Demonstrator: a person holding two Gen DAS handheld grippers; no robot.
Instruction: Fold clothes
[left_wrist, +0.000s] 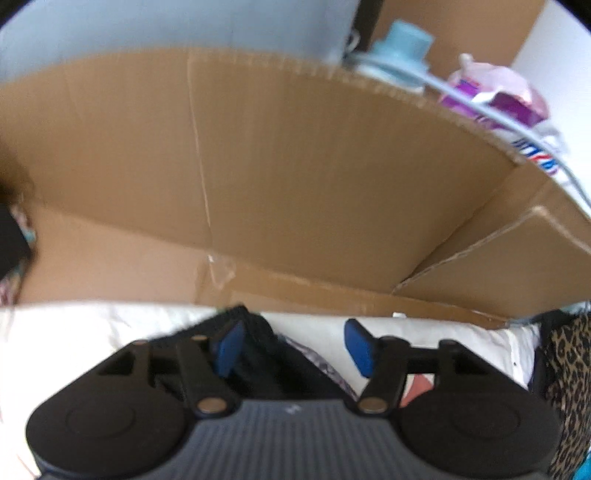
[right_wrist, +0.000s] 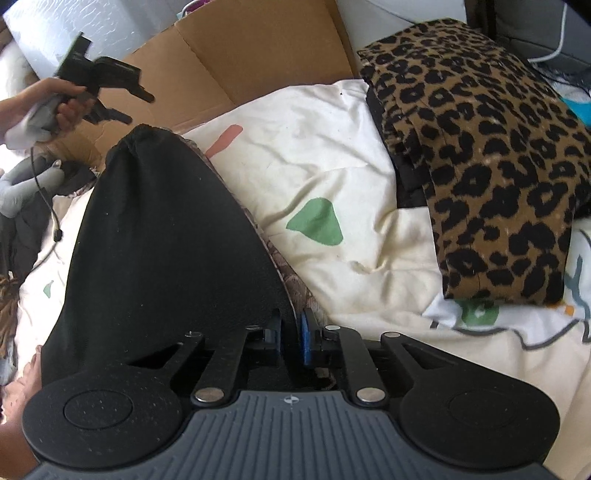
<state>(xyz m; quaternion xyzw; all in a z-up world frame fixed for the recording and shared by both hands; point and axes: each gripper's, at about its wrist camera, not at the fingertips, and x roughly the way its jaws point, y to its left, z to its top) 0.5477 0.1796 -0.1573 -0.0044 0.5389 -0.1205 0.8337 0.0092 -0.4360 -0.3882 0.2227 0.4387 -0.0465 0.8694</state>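
Observation:
A black garment (right_wrist: 166, 229) with a patterned underside lies lengthwise on the cream bedsheet (right_wrist: 332, 166). My right gripper (right_wrist: 291, 332) is shut on its near edge, the fabric pinched between the pads. In the right wrist view a hand holds my left gripper (right_wrist: 138, 109) raised above the garment's far end, with its fingers apart. In the left wrist view the left gripper (left_wrist: 295, 347) is open with nothing pressed between its blue pads. The black garment (left_wrist: 258, 354) lies beneath it, mostly under the left finger.
A folded leopard-print garment (right_wrist: 480, 166) lies on the sheet to the right. An open cardboard box (left_wrist: 295, 166) stands along the bed's far side, with bottles and packets (left_wrist: 498, 96) behind it. A grey soft toy (right_wrist: 22, 184) and dark clothes sit at the left.

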